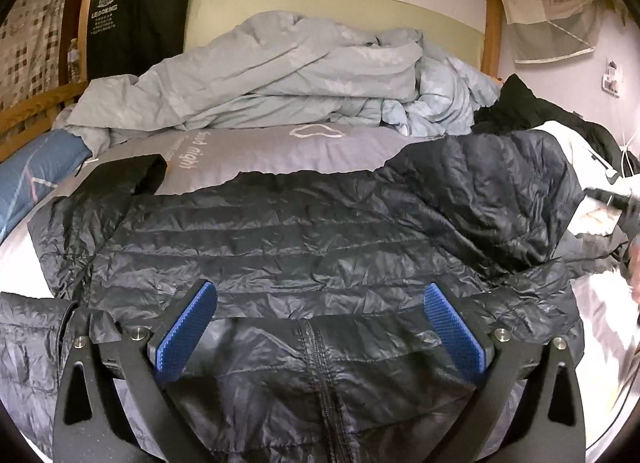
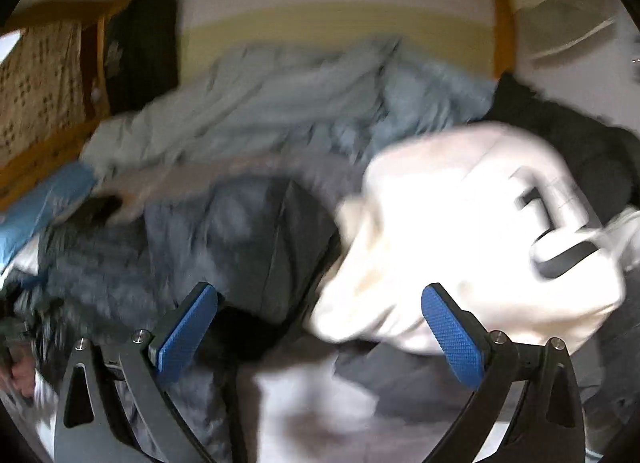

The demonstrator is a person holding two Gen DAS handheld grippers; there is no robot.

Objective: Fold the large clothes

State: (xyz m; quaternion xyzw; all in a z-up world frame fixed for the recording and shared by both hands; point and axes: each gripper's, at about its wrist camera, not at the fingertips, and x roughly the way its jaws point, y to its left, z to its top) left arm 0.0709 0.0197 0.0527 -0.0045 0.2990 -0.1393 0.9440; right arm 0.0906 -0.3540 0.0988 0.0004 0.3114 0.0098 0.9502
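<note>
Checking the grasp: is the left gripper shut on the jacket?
No. The left gripper stands wide open above the black jacket, with nothing between its pads.

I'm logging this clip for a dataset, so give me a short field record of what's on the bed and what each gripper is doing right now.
setting: bed with wooden frame
main garment: black puffer jacket, spread flat, zipper toward the camera
behind it: grey pillow, then a crumpled pale blue duvet
to the right: white garment beside the jacket
left gripper: open, over the jacket, holding nothing
right gripper: open, holding nothing
image quality: right wrist view motion-blurred
</note>
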